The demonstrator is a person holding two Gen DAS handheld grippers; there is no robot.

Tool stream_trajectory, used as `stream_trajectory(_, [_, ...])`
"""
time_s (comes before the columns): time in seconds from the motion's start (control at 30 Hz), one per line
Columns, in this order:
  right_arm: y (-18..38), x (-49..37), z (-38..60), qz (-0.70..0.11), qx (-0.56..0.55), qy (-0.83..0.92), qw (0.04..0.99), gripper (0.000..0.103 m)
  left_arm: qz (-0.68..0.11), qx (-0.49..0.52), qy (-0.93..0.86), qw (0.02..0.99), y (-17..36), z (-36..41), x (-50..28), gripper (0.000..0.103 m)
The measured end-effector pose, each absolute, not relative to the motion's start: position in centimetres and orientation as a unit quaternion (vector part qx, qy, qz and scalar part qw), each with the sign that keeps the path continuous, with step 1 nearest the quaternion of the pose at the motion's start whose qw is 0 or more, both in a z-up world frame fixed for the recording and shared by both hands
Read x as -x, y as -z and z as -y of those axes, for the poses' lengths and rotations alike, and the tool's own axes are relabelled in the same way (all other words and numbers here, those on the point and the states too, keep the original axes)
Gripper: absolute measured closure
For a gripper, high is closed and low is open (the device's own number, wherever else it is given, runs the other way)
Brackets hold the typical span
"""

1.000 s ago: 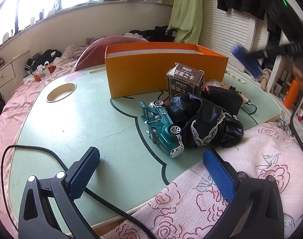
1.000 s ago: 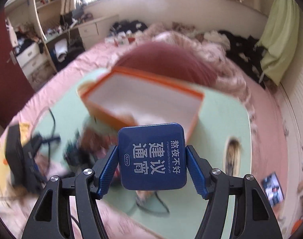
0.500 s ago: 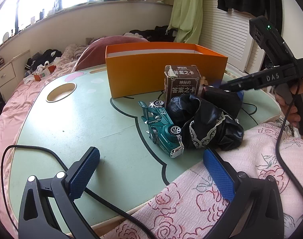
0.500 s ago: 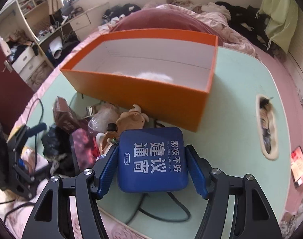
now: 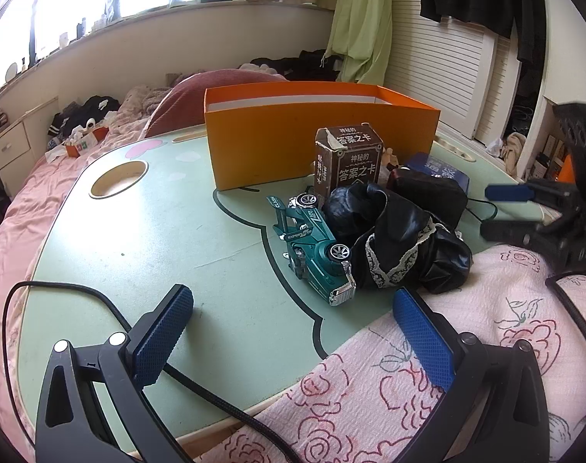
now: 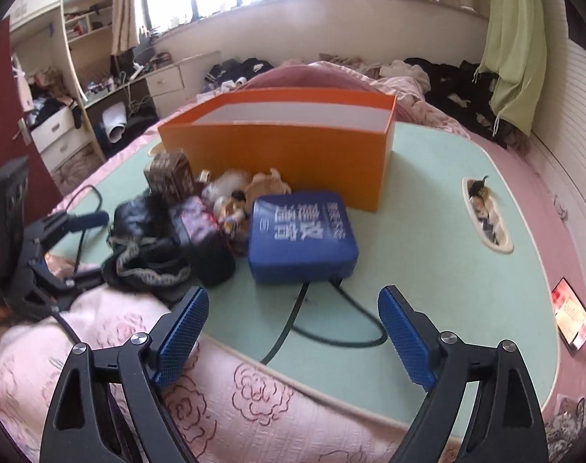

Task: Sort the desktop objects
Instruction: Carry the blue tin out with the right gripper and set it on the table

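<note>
- Pale green table top (image 5: 146,239) with a dark outline drawing lies across a bed covered in pink rose-print quilt (image 6: 223,397); a window and a hanging green cloth fill the background.
- Right gripper (image 6: 293,332) has just been opening: its blue pads stand wide apart with nothing between them, hanging over the table's near edge and the quilt.
- Blue box (image 6: 300,235) with white characters lies flat on the table just ahead of the right gripper's pads, clear of both, resting over a black cable (image 6: 331,328).
- Orange box (image 6: 293,142), open-topped with a white inside, stands beyond the blue box, almost touching its far edge.
- Ahead and to the left of the right gripper sits a heap: small figurines (image 6: 235,208), a dark pouch (image 6: 204,239) and black lace-trimmed cloth (image 6: 146,262), with a brown card box (image 6: 169,177) upright behind them.
- Left gripper (image 5: 293,328) has its pads spread wide and empty, low over the near table edge.
- Green toy car (image 5: 316,254) lies on its side just ahead of the left gripper, touching the black cloth to its right.
- From the left gripper's camera the brown card box stands in front of the orange box, the blue box peeking out behind the pouch at right.
</note>
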State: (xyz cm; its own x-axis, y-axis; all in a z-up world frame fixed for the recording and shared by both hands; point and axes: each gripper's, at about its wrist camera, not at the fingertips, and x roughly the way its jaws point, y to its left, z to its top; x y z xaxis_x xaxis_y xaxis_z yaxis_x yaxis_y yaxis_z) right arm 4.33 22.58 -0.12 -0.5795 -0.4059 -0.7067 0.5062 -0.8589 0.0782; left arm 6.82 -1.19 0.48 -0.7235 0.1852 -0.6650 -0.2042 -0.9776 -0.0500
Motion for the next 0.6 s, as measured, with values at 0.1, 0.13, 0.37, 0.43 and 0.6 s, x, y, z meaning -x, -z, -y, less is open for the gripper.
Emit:
stream_trajectory(0.1, [0.8,-4.1,-22.5,-0.065,-0.366,0.895,0.247,0.000,-0.015,0.356,-0.929,0.104,-0.5,1.0,-6.9,0.000])
stream_trajectory(0.13, [0.9,-4.0,-22.6,-0.065,-0.362,0.897,0.246,0.000,-0.014,0.356,-0.929,0.104,-0.5,1.0,-6.9,0.000])
stream_trajectory(0.37, [1.2,-4.2,-22.9,-0.060,-0.350,0.901,0.249,0.000,-0.011,0.357,-0.929,0.102,-0.6,1.0,-7.0,0.000])
stream_trajectory(0.43, [1.2,-4.2,-22.9,-0.060,-0.350,0.901,0.249,0.000,-0.001,0.359,-0.928,0.099,-0.7,1.2,-7.0,0.000])
stream_trajectory(0.6, [1.1,-4.2,-23.0,-0.060,-0.350,0.901,0.249,0.000,0.026,0.377,-0.920,0.106,-1.1,2.1,-6.8,0.000])
